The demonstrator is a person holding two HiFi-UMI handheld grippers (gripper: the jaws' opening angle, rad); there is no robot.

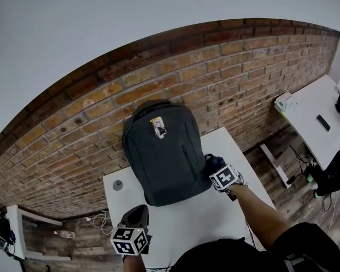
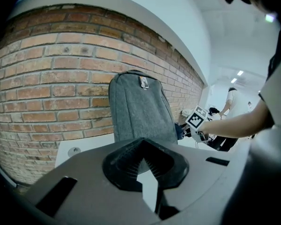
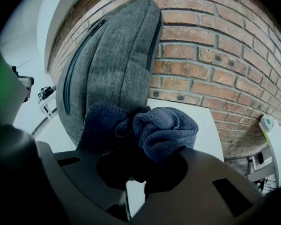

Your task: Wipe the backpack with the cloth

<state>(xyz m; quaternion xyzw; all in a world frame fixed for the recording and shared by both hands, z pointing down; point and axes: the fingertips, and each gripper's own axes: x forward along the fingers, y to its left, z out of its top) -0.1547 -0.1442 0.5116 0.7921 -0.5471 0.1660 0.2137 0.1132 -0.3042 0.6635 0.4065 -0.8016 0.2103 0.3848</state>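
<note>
Right gripper (image 3: pixel 136 172) holds cloth (image 3: pixel 164 128) against backpack (image 3: pixel 107 64), brick wall (image 3: pixel 215 46) behind.

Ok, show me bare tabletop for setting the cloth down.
Free: the white table in front of the backpack, between left gripper and right gripper; also the strip left of it, by the round cap. Crowded: the backpack's right side, at the cloth.

Centre frame: backpack (image 1: pixel 165 163) dark grey, plain. Beside it, cloth (image 3: pixel 164 128) dark blue. Behind: wall (image 1: pixel 73 123) red-brown brick, pale mortar lines. Lower frame: table (image 1: pixel 204 220) white. Marker cube (image 1: pixel 225 177) black-and-white squares.
</note>
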